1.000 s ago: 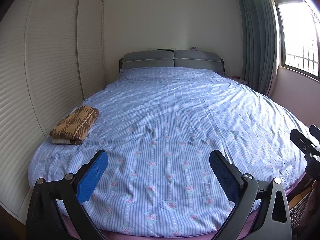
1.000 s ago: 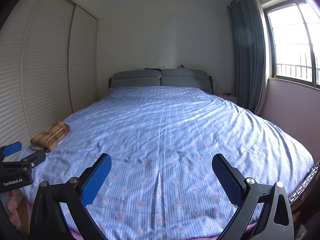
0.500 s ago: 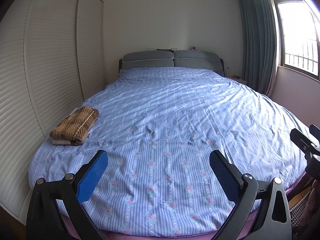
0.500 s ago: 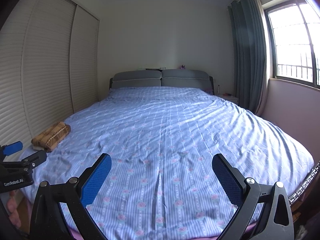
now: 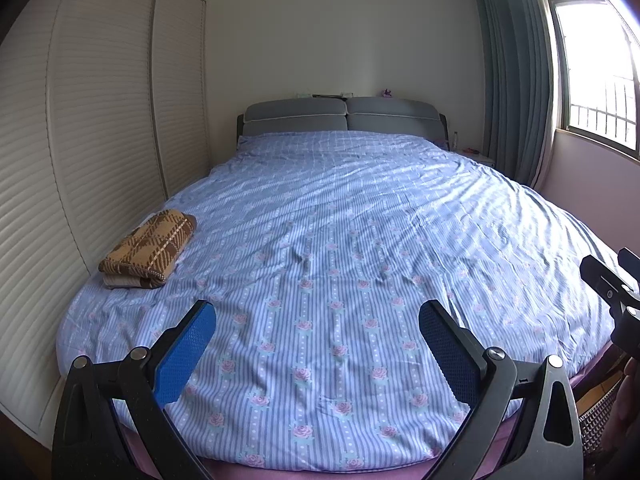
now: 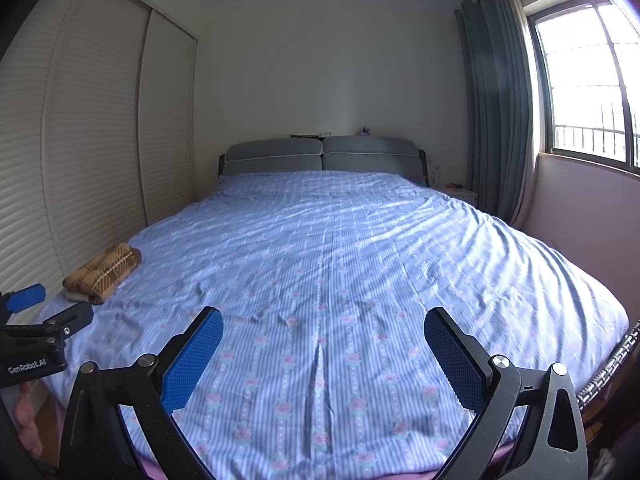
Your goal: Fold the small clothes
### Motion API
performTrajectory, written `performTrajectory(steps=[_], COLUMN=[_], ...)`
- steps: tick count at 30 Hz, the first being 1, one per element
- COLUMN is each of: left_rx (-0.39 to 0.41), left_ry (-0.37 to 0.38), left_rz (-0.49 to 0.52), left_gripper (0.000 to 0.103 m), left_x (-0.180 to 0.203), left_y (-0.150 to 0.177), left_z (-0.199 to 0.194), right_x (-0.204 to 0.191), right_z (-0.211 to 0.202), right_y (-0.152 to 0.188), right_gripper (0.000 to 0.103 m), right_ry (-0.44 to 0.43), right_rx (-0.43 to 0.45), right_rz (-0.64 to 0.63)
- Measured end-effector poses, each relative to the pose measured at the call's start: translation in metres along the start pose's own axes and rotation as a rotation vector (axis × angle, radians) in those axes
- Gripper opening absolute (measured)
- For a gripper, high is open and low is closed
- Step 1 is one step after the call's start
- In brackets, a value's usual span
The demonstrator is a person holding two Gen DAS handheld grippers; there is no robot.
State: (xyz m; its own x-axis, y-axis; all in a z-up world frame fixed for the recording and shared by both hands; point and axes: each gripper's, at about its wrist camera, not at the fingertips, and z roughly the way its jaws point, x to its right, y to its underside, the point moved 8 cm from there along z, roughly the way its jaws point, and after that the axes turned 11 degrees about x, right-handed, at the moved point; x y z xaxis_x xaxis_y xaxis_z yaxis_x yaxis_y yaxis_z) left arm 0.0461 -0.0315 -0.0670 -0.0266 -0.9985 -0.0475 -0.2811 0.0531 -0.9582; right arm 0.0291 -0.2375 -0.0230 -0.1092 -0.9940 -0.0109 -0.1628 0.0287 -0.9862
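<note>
A folded brown plaid garment [image 5: 149, 248] lies on a pale folded piece at the left edge of the bed [image 5: 360, 240]; it also shows in the right wrist view [image 6: 102, 272]. My left gripper [image 5: 316, 316] is open and empty above the foot of the bed. My right gripper [image 6: 322, 320] is open and empty, also above the foot of the bed. The left gripper shows at the left edge of the right wrist view [image 6: 36, 320]. Part of the right gripper shows at the right edge of the left wrist view [image 5: 616, 280].
The bed has a blue striped floral sheet and a grey headboard [image 5: 340, 116]. White louvred wardrobe doors [image 5: 80, 140] run along the left. Grey curtains [image 6: 496, 120] and a window [image 6: 588, 88] are on the right. A woven basket rim [image 6: 608, 364] sits at the bed's right corner.
The right wrist view has shifted slightly, so the plaid garment sits a little further right in it. Both grippers stay open and empty.
</note>
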Motion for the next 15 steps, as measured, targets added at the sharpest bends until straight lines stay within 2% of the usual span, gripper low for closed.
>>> performTrajectory(steps=[15], left_rx=[-0.014], left_ry=[0.006], left_rz=[-0.016], left_gripper=[0.103], left_x=[-0.0017], left_y=[0.0029], left_z=[0.0024], right_x=[0.0001], right_z=[0.0003], right_y=[0.0028], right_gripper=[0.102], right_ry=[0.004], right_rx=[-0.006], right_rz=[0.001])
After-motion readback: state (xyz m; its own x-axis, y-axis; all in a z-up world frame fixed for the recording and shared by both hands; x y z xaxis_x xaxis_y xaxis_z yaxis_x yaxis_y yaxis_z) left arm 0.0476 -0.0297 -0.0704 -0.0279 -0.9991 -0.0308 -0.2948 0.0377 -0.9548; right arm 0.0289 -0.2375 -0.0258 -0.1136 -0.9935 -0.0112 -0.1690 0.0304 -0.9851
